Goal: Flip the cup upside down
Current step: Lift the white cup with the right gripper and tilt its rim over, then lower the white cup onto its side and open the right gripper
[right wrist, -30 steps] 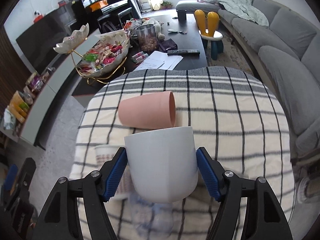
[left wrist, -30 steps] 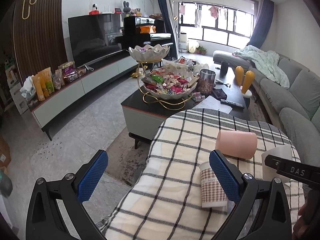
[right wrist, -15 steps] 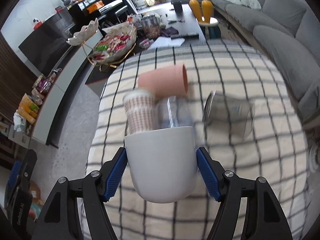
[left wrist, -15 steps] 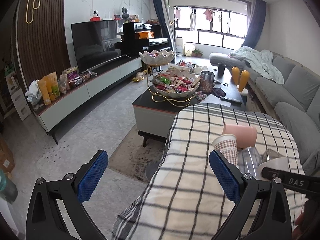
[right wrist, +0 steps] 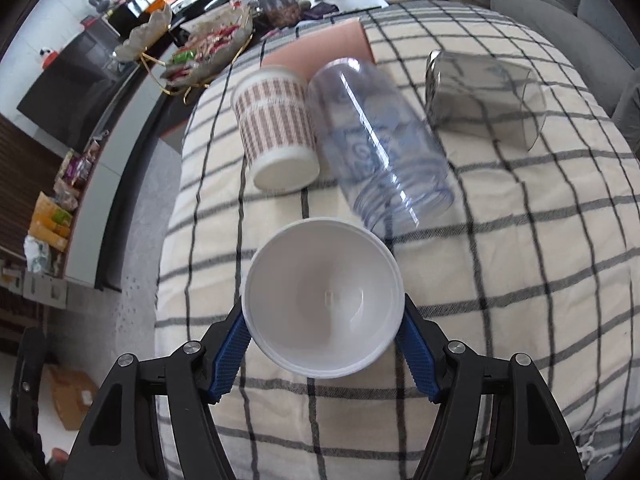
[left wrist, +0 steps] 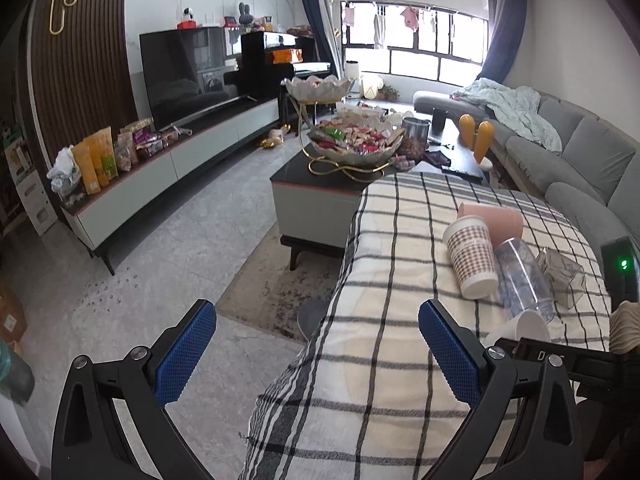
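Observation:
My right gripper (right wrist: 324, 346) is shut on a white cup (right wrist: 324, 300), held above the checked tablecloth (right wrist: 520, 280) with its open mouth tipped toward the camera. The white cup's rim also shows in the left wrist view (left wrist: 528, 326). On the cloth lie a brown patterned paper cup (right wrist: 276, 132), a clear plastic cup (right wrist: 380, 144), a pink cup (right wrist: 324, 50) and a clear glass (right wrist: 484, 96), all on their sides. My left gripper (left wrist: 316, 354) is open and empty, over the table's left edge.
A coffee table (left wrist: 320, 196) with a tiered snack bowl (left wrist: 352, 144) stands beyond the table. A TV cabinet (left wrist: 168, 160) runs along the left wall, a grey sofa (left wrist: 580, 152) along the right. Bare floor (left wrist: 160, 260) lies to the left.
My right gripper has pulled back and rotated the white cup, so its mouth now faces the camera instead of showing its side. The left gripper has drawn back and stayed open.

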Demonstrator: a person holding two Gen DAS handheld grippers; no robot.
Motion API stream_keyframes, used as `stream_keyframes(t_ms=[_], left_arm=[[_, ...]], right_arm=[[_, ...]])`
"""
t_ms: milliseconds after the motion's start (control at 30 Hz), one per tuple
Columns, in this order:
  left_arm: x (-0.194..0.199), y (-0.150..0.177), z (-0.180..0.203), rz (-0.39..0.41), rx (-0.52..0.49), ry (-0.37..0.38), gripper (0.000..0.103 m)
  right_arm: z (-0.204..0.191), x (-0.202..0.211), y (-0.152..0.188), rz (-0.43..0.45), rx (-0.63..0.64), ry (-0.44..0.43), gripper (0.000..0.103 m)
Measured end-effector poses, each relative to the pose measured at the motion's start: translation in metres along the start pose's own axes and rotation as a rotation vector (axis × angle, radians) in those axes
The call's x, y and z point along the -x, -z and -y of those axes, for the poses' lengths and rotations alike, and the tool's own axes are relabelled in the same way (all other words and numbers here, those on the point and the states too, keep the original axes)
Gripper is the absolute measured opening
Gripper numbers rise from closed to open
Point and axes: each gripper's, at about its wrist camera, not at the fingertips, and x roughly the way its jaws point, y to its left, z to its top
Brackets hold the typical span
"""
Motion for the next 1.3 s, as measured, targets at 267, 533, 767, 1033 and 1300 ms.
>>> stream_keyframes(t_ms=[267,533,767,1033,1300], left_arm=[[-0.004,0.007,0.0,-0.019,0.006,0.017,0.103],[0.01,-0.001,-0.002,-0.009,0.007,0.037,0.103],[0.008,0.0,0.003,-0.026,0.004,0.046,0.103],[-0.008,-0.002,0.007,-0.039,0.004,0.035,0.103],[-0.009,-0.002,0.016,-0.041,-0.004,0.058,0.103]], right_arm=[[-0.002,-0.001,-0.004,0.022,0.018,0.007,0.069],[-0.007,0.024,0.012,-0.151,0.058,-0.076,0.068],[-0.006,-0.001,0.01,-0.292,0.065,-0.081,0.068],[-0.009,-0.028,-0.025,-0.21,0.098,-0.052,0.069],[-0.011,-0.011,-0.022,-0.178,0.108,-0.079,0.072]])
